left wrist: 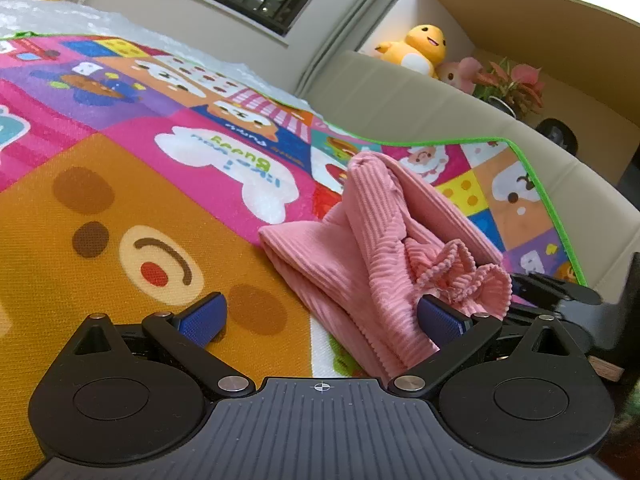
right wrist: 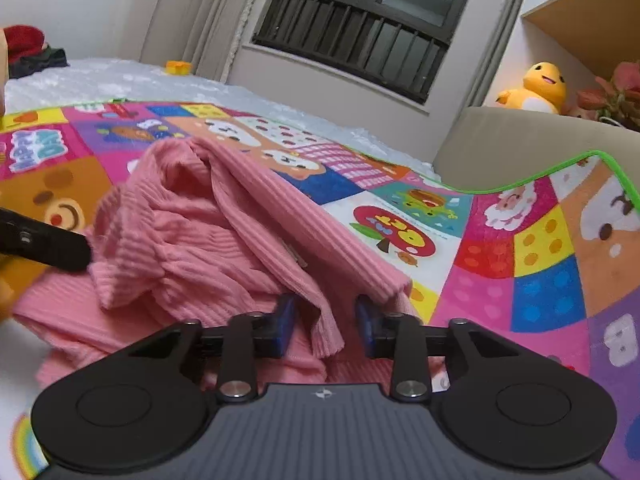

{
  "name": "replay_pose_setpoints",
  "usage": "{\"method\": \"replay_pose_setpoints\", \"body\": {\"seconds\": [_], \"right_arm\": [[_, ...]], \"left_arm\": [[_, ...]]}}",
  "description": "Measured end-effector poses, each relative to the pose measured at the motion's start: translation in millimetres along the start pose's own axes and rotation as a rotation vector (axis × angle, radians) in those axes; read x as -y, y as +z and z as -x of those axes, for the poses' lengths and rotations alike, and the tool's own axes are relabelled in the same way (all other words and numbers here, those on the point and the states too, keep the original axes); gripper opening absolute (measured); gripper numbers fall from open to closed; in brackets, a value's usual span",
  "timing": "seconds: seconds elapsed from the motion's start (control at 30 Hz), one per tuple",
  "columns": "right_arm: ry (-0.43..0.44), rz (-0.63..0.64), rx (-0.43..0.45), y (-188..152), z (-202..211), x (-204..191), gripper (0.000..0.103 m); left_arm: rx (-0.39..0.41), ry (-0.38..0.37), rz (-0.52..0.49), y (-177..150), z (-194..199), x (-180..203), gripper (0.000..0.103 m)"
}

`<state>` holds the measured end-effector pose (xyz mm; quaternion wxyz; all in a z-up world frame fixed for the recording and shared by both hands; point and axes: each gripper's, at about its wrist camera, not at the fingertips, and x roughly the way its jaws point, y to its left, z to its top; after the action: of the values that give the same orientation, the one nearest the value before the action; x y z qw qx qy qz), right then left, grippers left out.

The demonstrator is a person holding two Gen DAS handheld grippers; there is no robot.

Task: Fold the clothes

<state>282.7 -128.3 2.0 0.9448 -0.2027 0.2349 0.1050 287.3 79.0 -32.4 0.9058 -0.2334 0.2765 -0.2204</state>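
A pink ribbed garment (left wrist: 360, 248) lies crumpled on the colourful play mat (left wrist: 120, 200). My left gripper (left wrist: 322, 318) is open wide and low over the mat. Its right blue pad (left wrist: 440, 322) touches the garment's ruffled hem and its left pad (left wrist: 204, 320) is over bare mat. In the right wrist view the garment (right wrist: 192, 220) spreads ahead and to the left. My right gripper (right wrist: 326, 320) stands partly open, its pads narrowly apart. A hanging fold of the cloth sits loose between them, and cloth drapes over the right pad (right wrist: 366, 322). The left gripper's black body (right wrist: 40, 240) shows blurred at the garment's left edge.
The mat's green edge (left wrist: 552, 208) runs along a beige cushioned headboard (left wrist: 400, 96) on the right. A yellow plush duck (left wrist: 424, 46), a pink plush and a potted plant (left wrist: 508, 88) sit on the shelf behind. White bedding (right wrist: 120, 80) lies beyond the mat, with a window (right wrist: 352, 28) above.
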Motion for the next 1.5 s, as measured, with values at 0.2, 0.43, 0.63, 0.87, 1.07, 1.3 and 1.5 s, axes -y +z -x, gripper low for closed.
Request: {"method": "replay_pose_setpoints", "body": {"seconds": [0.2,0.43,0.63,0.87,1.07,1.3,1.5], "right_arm": [[0.227,-0.049,0.178,63,73,13,0.002],[0.523,-0.035,0.005,48,84,-44,0.002],[0.646,-0.111,-0.081,17,85,-55,0.007],[0.588,-0.117,0.051,16,112,-15,0.053],[0.186,0.113,0.155,1,98,5,0.053],[0.09,0.4,0.168,-23,56,-21,0.052],[0.077,0.309,0.273,-14,42,-20,0.047]], "left_arm": [[0.002,-0.007,0.004,0,0,-1,0.103],[0.034,-0.057,0.077,3,11,-11,0.103],[0.086,-0.119,0.182,8,35,-25,0.103],[0.119,-0.153,0.211,33,65,-19,0.103],[0.042,-0.252,0.275,52,40,-2,0.102],[-0.045,-0.308,0.448,62,0,-17,0.092],[-0.089,-0.323,0.496,76,-35,-32,0.097]]}}
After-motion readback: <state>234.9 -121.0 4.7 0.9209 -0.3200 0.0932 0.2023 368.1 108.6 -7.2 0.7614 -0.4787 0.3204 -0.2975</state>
